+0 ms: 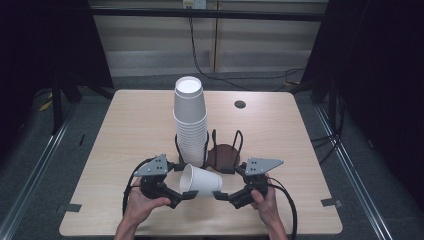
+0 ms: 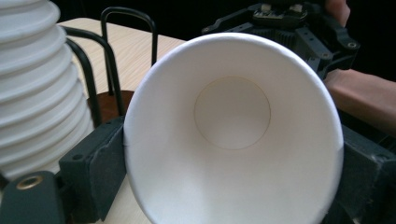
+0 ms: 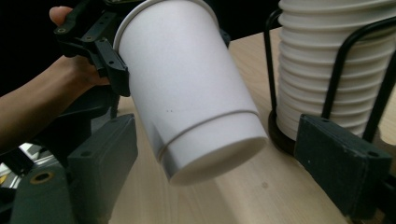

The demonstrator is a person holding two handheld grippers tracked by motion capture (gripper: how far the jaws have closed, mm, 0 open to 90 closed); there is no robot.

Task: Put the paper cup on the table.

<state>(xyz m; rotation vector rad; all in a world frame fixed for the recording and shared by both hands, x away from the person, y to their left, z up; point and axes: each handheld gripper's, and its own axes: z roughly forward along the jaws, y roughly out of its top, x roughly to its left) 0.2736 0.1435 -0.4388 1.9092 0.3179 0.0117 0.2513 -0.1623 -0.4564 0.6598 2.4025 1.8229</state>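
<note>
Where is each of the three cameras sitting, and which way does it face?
High view: above the person's side, looking forward and down on the light wooden table; forearms and both claws show.
Left gripper view: rides the left claw, looking into the open mouth of the single white paper cup.
Right gripper view: rides the right claw, facing that cup's base.
All share the cup and the tall stack of white paper cups.

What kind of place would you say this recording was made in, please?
Probably a lab or studio set up for recording demonstrations. A lone wooden table stands between black curtains, cables run across the grey floor, and a person works two handheld grippers, left gripper and right gripper.
</note>
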